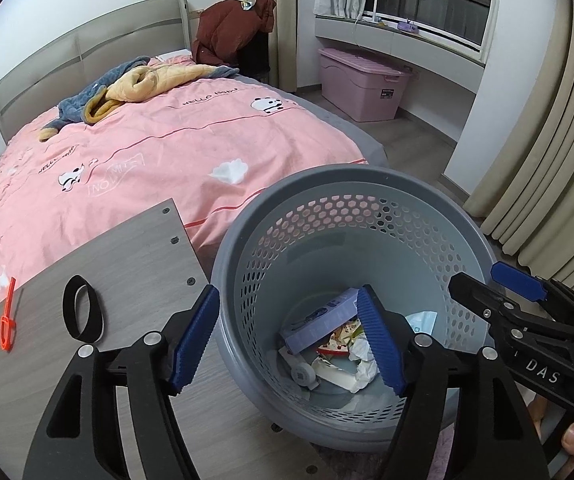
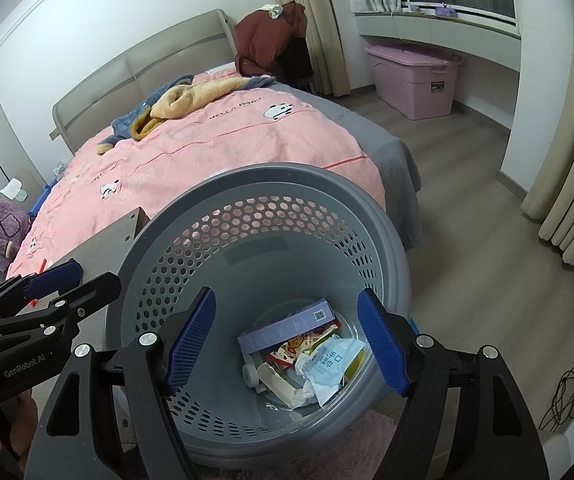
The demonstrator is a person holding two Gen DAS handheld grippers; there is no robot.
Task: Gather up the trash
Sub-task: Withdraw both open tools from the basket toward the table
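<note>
A grey perforated trash basket (image 1: 443, 216) stands by the bed; it also shows in the right wrist view (image 2: 391, 240). Inside lie a purple box (image 1: 319, 322), wrappers (image 2: 299, 348), a wet-wipe packet (image 2: 331, 364) and crumpled paper (image 1: 363, 364). My left gripper (image 1: 287, 344) is open and empty, straddling the basket's left rim. My right gripper (image 2: 287, 340) is open and empty over the basket's mouth. A white crumpled tissue (image 1: 229, 172) lies on the pink bed cover. An orange zip tie (image 1: 7, 322) and a black band (image 1: 83, 308) lie on the grey wooden table (image 1: 139, 248).
The pink bed (image 1: 147, 152) lies behind the table, with a blue and yellow blanket (image 1: 119, 88) near the headboard. A pink storage box (image 1: 361, 80) stands under the window shelf. Curtains (image 1: 547, 152) hang at right. A black cable (image 2: 567, 396) lies on the floor.
</note>
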